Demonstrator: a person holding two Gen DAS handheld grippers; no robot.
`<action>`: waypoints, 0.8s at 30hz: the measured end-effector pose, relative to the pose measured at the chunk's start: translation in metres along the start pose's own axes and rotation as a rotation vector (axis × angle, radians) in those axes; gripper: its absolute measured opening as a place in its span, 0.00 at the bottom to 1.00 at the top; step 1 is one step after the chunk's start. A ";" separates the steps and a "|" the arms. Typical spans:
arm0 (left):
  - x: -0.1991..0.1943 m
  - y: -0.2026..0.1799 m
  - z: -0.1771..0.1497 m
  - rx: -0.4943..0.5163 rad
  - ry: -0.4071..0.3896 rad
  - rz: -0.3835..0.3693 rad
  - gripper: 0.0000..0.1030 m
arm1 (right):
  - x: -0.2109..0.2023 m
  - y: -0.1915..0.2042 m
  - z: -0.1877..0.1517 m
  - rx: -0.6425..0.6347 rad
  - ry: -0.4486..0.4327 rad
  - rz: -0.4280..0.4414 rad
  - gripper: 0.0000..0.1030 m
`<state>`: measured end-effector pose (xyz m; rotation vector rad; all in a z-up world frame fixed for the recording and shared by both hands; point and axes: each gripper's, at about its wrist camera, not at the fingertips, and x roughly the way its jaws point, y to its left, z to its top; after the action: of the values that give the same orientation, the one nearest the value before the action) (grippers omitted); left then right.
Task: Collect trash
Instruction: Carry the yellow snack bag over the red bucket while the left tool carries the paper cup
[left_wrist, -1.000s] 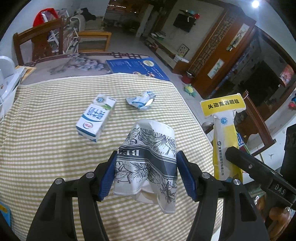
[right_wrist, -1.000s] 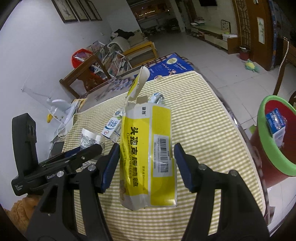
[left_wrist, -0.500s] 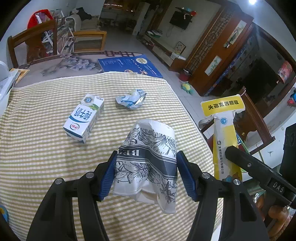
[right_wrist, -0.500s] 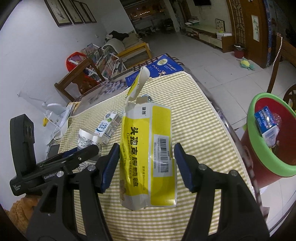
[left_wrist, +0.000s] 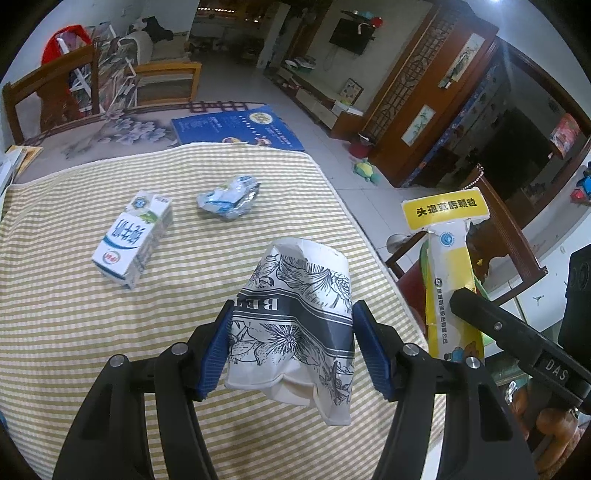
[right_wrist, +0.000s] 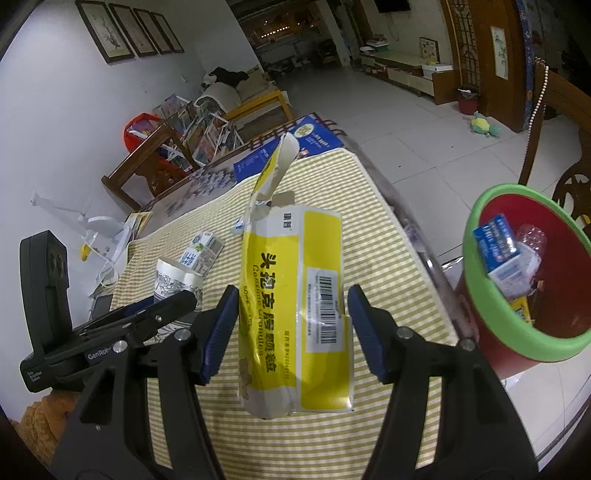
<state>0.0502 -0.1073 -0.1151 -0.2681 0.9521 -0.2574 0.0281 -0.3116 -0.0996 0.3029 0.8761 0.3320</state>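
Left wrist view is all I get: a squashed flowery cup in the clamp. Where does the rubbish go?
Observer: Into a red bin with a green rim, beside the table on the right.
Operator: Empty?
Observer: No, a blue and white carton lies inside.
Operator: That yellow packet's other side?
Observer: The yellow packet carries a barcode label, and the right gripper grips it.

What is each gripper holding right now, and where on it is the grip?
Left gripper clamps the crushed paper cup across its middle; right gripper clamps the yellow box by its side edges.
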 end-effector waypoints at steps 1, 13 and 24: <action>0.001 -0.005 0.000 0.004 -0.002 -0.001 0.58 | -0.003 -0.004 0.001 0.002 -0.005 -0.003 0.57; 0.028 -0.071 0.013 0.064 -0.003 -0.027 0.58 | -0.031 -0.070 0.013 0.048 -0.052 -0.036 0.57; 0.060 -0.147 0.019 0.132 0.015 -0.068 0.58 | -0.066 -0.149 0.023 0.112 -0.098 -0.087 0.57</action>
<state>0.0846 -0.2631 -0.1010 -0.1774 0.9377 -0.3833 0.0309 -0.4760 -0.0977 0.3806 0.8099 0.1860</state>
